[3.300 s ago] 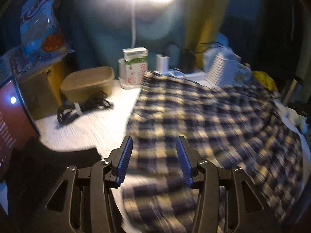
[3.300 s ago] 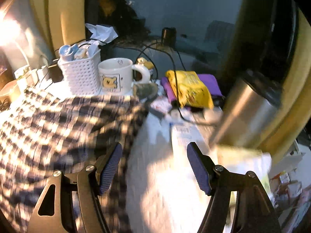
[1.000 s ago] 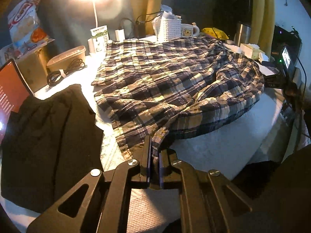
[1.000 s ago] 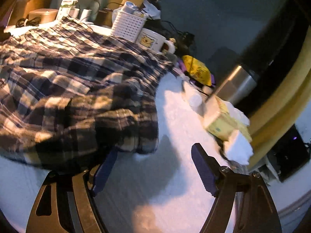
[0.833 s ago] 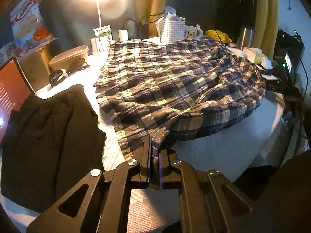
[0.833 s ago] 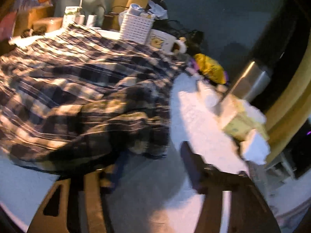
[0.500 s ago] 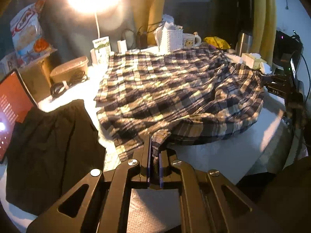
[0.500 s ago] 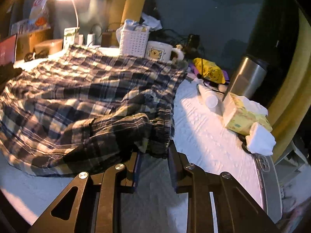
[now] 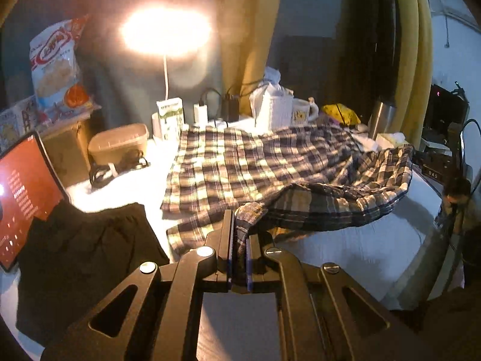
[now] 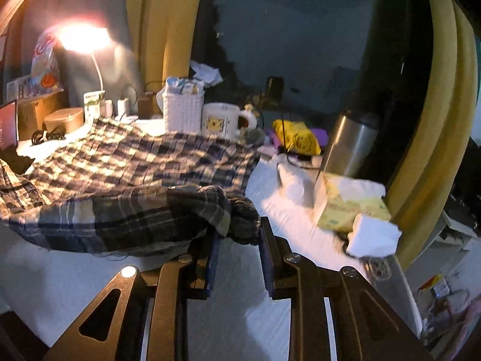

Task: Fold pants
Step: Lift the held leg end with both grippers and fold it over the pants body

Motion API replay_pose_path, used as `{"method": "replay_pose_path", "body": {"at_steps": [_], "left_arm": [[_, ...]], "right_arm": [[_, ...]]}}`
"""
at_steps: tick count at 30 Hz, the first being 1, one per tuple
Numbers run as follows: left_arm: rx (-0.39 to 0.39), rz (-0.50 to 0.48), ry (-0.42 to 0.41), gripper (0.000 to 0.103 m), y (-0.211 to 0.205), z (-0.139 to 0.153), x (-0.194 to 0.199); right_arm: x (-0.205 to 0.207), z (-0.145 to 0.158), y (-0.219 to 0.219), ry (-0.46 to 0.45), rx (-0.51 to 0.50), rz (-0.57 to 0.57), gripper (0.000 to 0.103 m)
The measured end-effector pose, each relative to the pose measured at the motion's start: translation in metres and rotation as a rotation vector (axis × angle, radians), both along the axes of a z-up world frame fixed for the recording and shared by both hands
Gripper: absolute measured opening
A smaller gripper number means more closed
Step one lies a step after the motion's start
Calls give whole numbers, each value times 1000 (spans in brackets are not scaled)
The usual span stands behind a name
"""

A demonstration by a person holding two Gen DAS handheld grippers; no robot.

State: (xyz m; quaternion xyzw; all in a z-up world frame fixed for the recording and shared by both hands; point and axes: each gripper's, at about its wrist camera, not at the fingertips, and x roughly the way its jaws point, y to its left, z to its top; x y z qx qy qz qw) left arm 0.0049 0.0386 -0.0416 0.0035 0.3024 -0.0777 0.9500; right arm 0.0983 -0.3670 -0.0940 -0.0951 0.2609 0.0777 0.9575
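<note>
**Plaid pants lifted by both near corners**

Plaid cotton pants (image 9: pixel 255 165) in navy and cream lie spread on the white tabletop (image 9: pixel 345 246), near edge raised. The left gripper (image 9: pixel 238 252) has its jaws pinched tight on one corner; the right gripper (image 10: pixel 237 234) has just been closing its jaws, now clamped on the bunched other corner. Best to lift evenly, keep the edge taut, and carry it toward the white basket (image 10: pixel 182 111) without snagging.

Your right gripper (image 10: pixel 237 240) has just closed on a bunched corner of the plaid pants (image 10: pixel 126 162), lifting it off the white tabletop (image 10: pixel 276 207).
</note>
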Motion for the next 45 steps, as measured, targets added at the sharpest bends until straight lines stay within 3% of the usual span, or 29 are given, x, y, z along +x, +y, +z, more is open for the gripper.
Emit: {"method": "replay_pose_path", "body": {"at_steps": [11, 27, 35, 45], "left_arm": [[7, -15, -91, 5, -6, 33, 40], [25, 0, -146, 5, 6, 50, 114], [14, 20, -132, 5, 22, 41, 166], [5, 42, -78, 5, 31, 10, 239]], "right_arm": [[25, 27, -17, -73, 181, -37, 25], [84, 50, -21, -82, 231, -64, 25], [131, 52, -23, -36, 257, -104, 25], [193, 28, -18, 42, 256, -144, 25]]}}
